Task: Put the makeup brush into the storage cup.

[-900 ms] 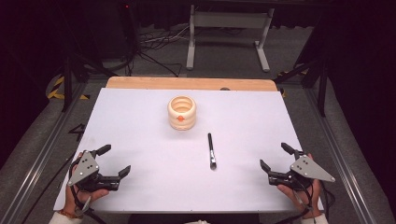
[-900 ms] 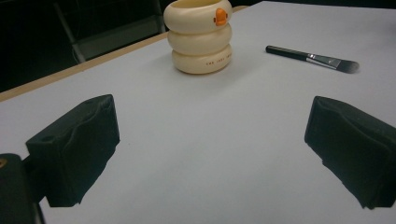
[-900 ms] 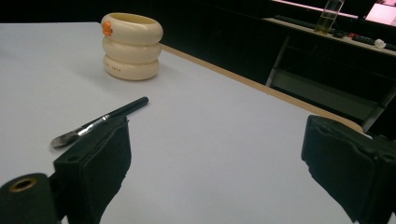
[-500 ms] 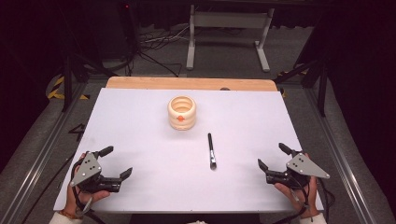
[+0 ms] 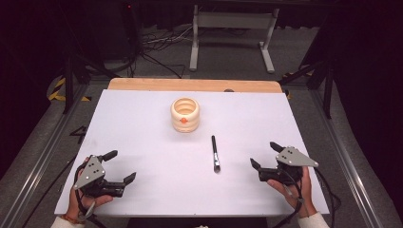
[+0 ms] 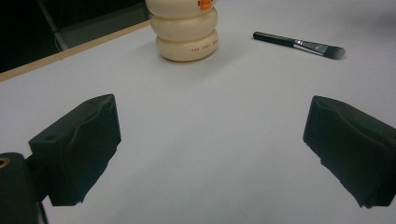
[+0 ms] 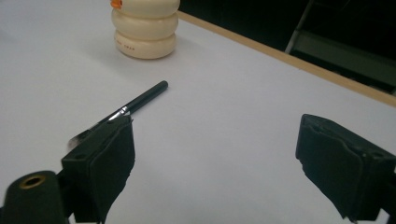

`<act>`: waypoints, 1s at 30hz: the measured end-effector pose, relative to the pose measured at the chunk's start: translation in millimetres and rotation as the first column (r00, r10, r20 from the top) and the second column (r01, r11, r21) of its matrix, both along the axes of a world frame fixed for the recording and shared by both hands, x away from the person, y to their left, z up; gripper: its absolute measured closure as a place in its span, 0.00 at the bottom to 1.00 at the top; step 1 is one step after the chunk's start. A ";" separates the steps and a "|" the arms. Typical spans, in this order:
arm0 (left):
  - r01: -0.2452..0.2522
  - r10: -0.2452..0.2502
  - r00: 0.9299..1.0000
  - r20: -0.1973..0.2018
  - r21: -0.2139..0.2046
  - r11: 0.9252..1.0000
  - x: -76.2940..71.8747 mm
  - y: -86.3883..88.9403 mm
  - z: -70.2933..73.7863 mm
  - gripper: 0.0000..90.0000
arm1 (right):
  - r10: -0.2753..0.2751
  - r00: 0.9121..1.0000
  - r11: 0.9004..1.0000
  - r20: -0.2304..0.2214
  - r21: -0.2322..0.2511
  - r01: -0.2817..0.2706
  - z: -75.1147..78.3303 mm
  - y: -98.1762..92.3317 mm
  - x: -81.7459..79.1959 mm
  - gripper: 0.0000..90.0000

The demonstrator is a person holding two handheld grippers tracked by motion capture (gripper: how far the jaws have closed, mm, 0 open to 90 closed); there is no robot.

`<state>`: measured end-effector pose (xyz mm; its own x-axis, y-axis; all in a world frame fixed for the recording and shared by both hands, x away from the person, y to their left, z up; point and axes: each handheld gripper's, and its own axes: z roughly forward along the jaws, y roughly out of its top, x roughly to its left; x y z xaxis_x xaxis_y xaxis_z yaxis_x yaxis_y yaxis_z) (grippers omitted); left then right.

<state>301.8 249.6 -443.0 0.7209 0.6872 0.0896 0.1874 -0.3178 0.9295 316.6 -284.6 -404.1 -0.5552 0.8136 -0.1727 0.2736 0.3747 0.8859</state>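
Nearest the person, both sets of tongs rest low at the front corners of the white surface (image 5: 142,128), each held in a hand whose forearm is cut off by the bottom edge of the high view. The left tongs (image 5: 122,167) have their jaws spread wide with nothing between them, and the right tongs (image 5: 266,155) are spread the same way, also empty. In the right gripper view the near jaw covers the bristle end of the makeup brush (image 7: 135,103), so only its black handle and silver ferrule are plain there. The brush (image 5: 215,153) lies flat on the surface right of centre, between the two tongs but closer to the right ones, touching neither. Beyond it stands a cream ribbed holder (image 5: 185,114), shaped like three stacked rings, with a small orange mark (image 5: 183,120) on its side; its top is cut off in both gripper views. A line of small dark print runs along its lowest ring (image 6: 201,45), too small to read with certainty. Past the surface's wooden far edge, cables (image 5: 157,45) and a grey metal stand (image 5: 233,21) sit in deep shadow.
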 end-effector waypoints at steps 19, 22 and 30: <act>0.041 -0.041 0.999 -0.033 -0.013 0.999 0.2 -0.8 -2.6 0.06 | -0.059 0.909 0.995 -0.413 -0.103 0.018 -1.2 112.2 60.2 0.28; 0.045 -0.046 0.998 -0.037 -0.017 0.999 0.0 -0.9 -2.6 0.06 | -0.072 0.880 0.991 -0.469 -0.132 0.011 -8.7 128.5 70.3 0.34; 0.041 -0.041 0.998 -0.051 -0.006 0.999 0.6 -1.4 -3.4 0.06 | -0.172 0.806 0.970 -0.566 -0.239 0.040 -29.0 144.6 96.6 0.55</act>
